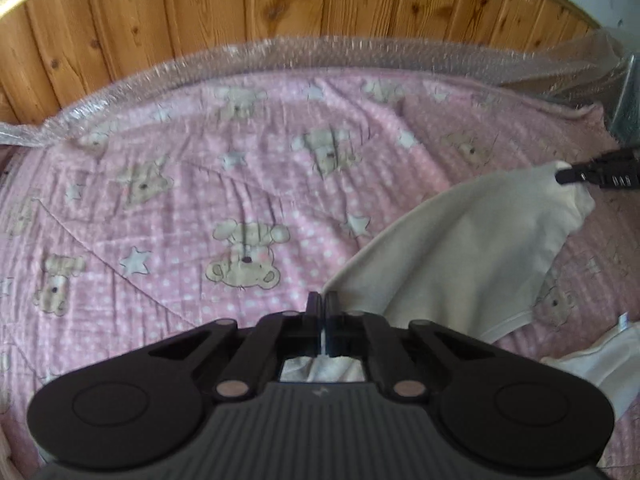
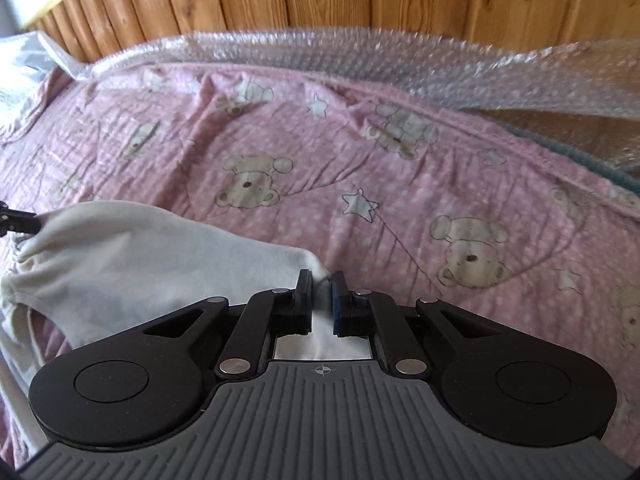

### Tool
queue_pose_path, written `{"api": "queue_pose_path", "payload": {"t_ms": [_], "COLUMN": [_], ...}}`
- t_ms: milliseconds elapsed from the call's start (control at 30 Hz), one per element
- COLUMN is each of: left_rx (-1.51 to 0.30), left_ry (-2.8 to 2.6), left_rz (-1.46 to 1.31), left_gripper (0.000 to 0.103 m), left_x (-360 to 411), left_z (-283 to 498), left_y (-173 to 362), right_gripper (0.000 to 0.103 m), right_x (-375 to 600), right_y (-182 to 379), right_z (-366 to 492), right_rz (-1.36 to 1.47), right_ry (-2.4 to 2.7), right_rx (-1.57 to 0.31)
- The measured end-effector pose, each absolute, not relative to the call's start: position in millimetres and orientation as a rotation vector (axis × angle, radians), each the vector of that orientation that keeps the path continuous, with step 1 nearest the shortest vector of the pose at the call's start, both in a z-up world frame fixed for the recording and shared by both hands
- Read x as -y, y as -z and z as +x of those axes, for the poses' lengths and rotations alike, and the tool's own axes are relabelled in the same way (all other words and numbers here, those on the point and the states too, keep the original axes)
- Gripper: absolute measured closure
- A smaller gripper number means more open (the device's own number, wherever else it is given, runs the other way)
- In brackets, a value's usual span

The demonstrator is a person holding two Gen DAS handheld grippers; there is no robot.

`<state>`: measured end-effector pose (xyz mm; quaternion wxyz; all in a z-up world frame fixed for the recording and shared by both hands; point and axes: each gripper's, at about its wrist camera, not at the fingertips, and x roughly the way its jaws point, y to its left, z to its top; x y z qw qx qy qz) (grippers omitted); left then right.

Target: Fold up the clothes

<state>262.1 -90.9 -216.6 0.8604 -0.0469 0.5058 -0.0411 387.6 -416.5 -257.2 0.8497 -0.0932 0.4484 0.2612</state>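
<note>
A cream-white garment [image 1: 460, 240] hangs stretched above the pink bedspread, held at two ends. My left gripper [image 1: 323, 304] is shut on one corner of it, with cloth bunched behind the fingers. The right gripper [image 1: 568, 176] shows at the right edge of the left wrist view, pinching the far end. In the right wrist view the same garment [image 2: 120, 256] spreads to the left, and my right gripper [image 2: 321, 284] is shut on its near corner. The left gripper's tip [image 2: 24, 222] grips the other end at the left edge. More white cloth [image 1: 600, 364] lies at lower right.
A pink bedspread [image 1: 200, 200] with teddy bears and stars covers the bed. Bubble wrap [image 2: 360, 60] runs along its far edge against a wooden plank wall [image 1: 280, 0]. A grey-blue edge [image 2: 600, 168] shows at the far right.
</note>
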Motion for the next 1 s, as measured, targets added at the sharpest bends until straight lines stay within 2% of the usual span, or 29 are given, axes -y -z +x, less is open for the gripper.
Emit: {"api": "queue_pose_path", "payload": {"t_ms": [167,233,300,333,400,500,533,567,600,800,967,1000], "left_rx": [-1.065,-1.066,-1.066,-1.066,-1.056,-1.032,-1.029,-1.035,-1.044,-1.075,-1.075,-1.091], "left_ry": [0.092,0.094,0.096,0.097,0.067,0.042,0.039,0.031,0.022,-0.047,-0.080,-0.097], "left_rz": [-0.206,-0.249,-0.292,-0.313,-0.432,-0.648,-0.712,-0.761,-0.806,-1.002,-1.017,-0.998], "left_gripper": [0.100,0.091,0.088,0.079,0.064,0.055,0.050,0.050,0.049,0.035,0.035,0.041], "left_x": [85,83,80,79,66,44,39,36,34,26,28,31], "left_z": [233,221,210,204,192,187,189,191,193,190,214,220], "left_y": [209,206,204,202,199,199,201,205,209,226,230,231], "right_gripper": [0.097,0.095,0.084,0.079,0.076,0.071,0.067,0.062,0.053,0.050,0.051,0.056], "right_x": [444,454,457,461,474,495,502,509,516,529,507,503], "right_y": [246,259,273,273,265,252,253,255,261,307,331,333], "right_z": [327,301,279,270,259,248,248,249,252,273,286,290], "right_rz": [-0.212,-0.231,-0.222,-0.191,-0.058,0.186,0.316,0.454,0.597,1.160,1.214,1.216], "right_ry": [-0.527,-0.502,-0.468,-0.451,-0.404,-0.328,-0.318,-0.308,-0.295,-0.172,-0.081,-0.076], "right_rx": [-0.894,-0.927,-0.983,-0.991,-0.992,-0.989,-0.994,-0.998,-1.004,-1.071,-1.155,-1.152]}}
